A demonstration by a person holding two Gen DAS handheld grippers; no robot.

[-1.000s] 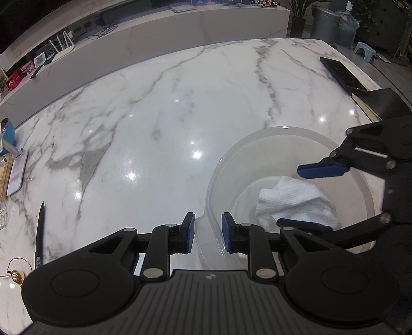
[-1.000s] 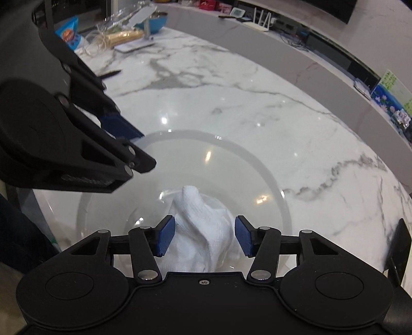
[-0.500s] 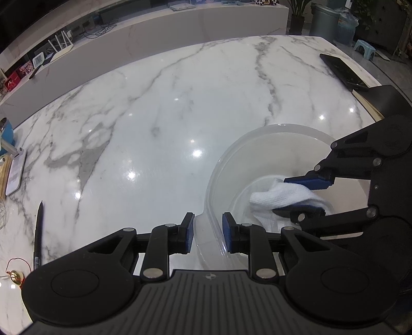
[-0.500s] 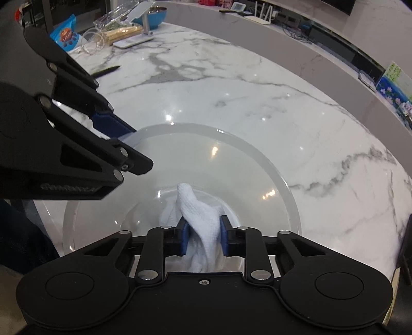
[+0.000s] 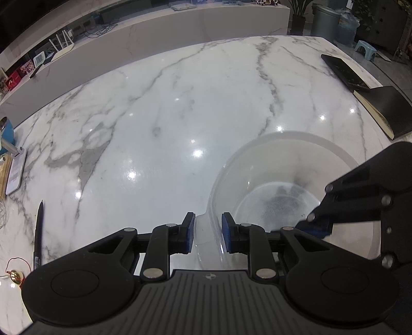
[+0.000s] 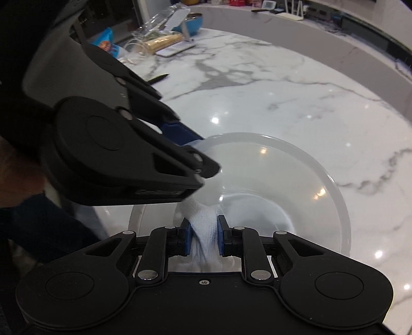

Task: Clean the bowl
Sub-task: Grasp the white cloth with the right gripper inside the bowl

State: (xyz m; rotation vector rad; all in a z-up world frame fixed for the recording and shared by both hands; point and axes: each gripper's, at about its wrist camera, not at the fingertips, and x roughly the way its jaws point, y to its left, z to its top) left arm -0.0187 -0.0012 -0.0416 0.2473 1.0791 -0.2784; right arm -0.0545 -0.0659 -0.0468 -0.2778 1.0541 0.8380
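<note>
A clear plastic bowl stands on the white marble table; it also shows in the right wrist view. My left gripper is shut on the bowl's near rim, one pad outside and one inside. My right gripper is shut on a white cloth and holds it inside the bowl near the left wall. In the left wrist view the right gripper reaches into the bowl from the right and hides the cloth. The bowl's bottom looks smeared.
A black pen and a small gold bell lie at the left. A black phone and a dark notebook lie at the far right edge. A blue bowl, a snack bag and a tablet stand are at the table's far end.
My right gripper closed on the cloth, then moved it across the bowl's bottom toward the left gripper's side. The left gripper kept its hold on the rim.
</note>
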